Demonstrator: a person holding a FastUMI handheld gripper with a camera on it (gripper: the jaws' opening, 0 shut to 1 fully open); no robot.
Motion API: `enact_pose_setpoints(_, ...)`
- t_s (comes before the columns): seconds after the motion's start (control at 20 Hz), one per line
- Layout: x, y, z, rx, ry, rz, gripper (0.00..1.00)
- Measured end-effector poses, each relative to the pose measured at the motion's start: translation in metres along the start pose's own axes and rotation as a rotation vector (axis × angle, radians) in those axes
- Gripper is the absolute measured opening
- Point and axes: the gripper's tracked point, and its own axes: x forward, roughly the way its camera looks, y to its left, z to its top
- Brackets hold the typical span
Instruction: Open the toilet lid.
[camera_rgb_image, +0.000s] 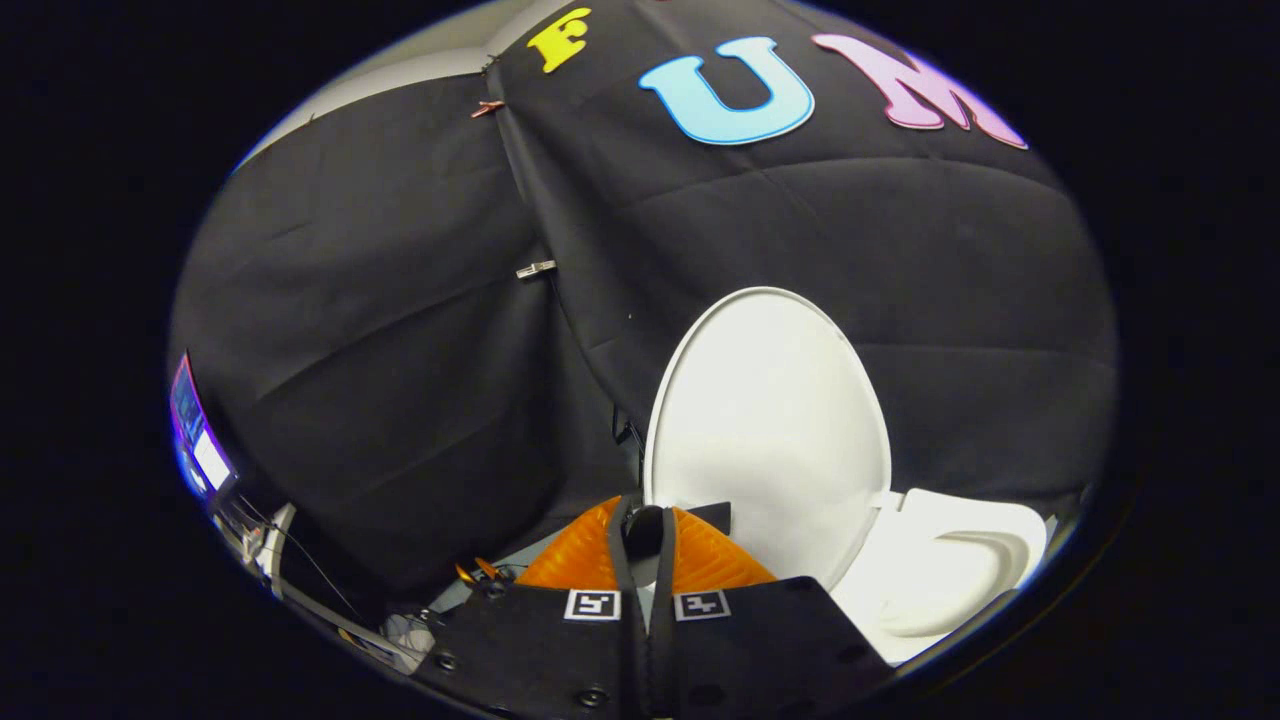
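In the gripper view, the tongs (645, 545) were drawn narrow, their orange fingers (580, 560) nearly together with nothing between them. Just beyond them the white toilet lid (765, 420) stood raised, upright, beside the toilet seat (950, 570).

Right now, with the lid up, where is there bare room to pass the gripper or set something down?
Free: the toilet seat beside the raised lid, and the gap between lid and cloth wall. Crowded: the floor corner with cables beside the gripper, whose orange fingers look closed, gripping nothing.
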Motion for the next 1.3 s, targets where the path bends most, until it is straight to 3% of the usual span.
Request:
enact_pose_setpoints(0.15, -0.006, 0.0, 0.001, 0.041, -0.012, 0.018, 0.06)
enact_pose_setpoints(0.25, -0.007, 0.006, -0.005, 0.088, -0.003, 0.067, 0.15)
enact_pose_setpoints(0.3, -0.007, 0.011, -0.011, 0.113, 0.017, 0.104, 0.3)
enact_pose_setpoints(0.4, -0.005, 0.007, -0.038, 0.15, 0.118, 0.092, 0.6)
enact_pose_setpoints(0.5, -0.004, 0.004, -0.038, 0.174, 0.096, 0.103, 0.9)
enact_pose_setpoints(0.6, -0.007, -0.007, -0.041, 0.15, 0.077, 0.085, 0.9)
enact_pose_setpoints(0.7, -0.015, -0.014, -0.038, 0.11, 0.046, 0.083, 0.98)
enact_pose_setpoints(1.1, -0.058, -0.016, -0.013, -0.072, -0.086, 0.13, 0.99)
enact_pose_setpoints(1.3, -0.074, -0.025, 0.014, -0.121, -0.167, 0.095, 0.99)
